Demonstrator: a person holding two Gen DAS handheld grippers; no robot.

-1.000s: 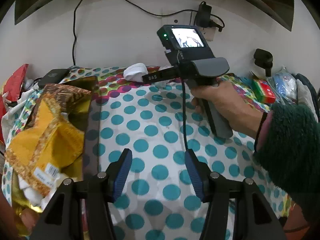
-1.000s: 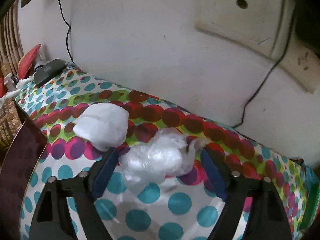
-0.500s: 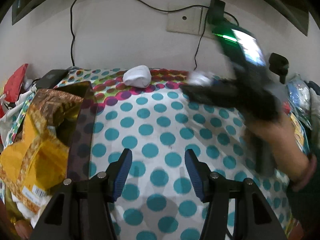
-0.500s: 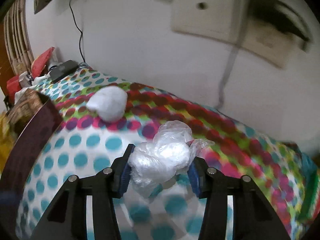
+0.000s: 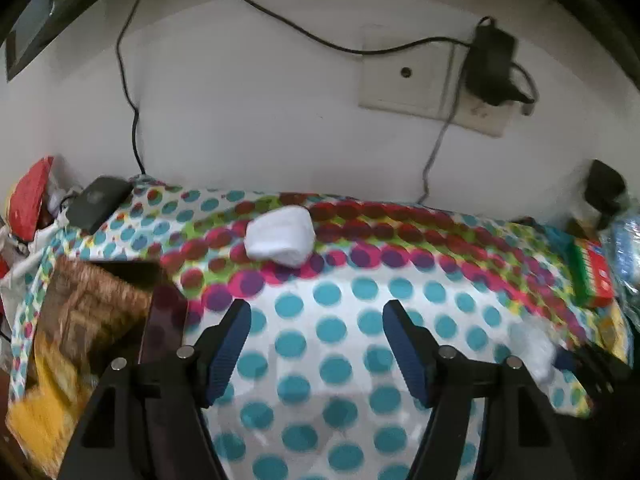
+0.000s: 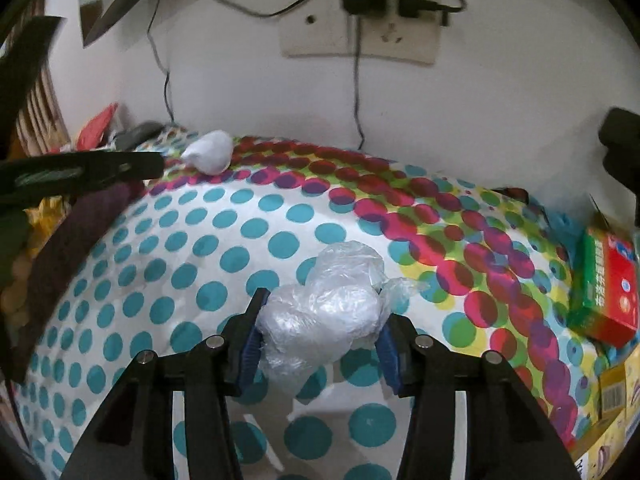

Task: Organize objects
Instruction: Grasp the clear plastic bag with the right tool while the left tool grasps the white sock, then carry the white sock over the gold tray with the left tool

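A crumpled clear plastic bag (image 6: 326, 312) is pinched between the blue pads of my right gripper (image 6: 320, 332), held just above the polka-dot tablecloth (image 6: 224, 256). The same bag (image 5: 534, 350) shows blurred at the right edge of the left wrist view. A white cloth bundle (image 5: 280, 236) lies near the wall, ahead of my left gripper (image 5: 316, 340). The left jaws are opening, with only tablecloth between them. The bundle (image 6: 210, 152) appears far left in the right wrist view, beside the left gripper's dark body (image 6: 76, 176).
A brown bag with yellow snack packets (image 5: 80, 340) stands at the left. A black device (image 5: 98, 202) and red packet (image 5: 30, 196) sit by the wall. A red-green box (image 6: 604, 284) and carton lie at the right. Cables hang from a wall socket (image 6: 356, 40).
My right gripper shut on the plastic bag and carried it back and to the right, away from the white bundle. My left gripper swung toward the bundle and its jaws widened.
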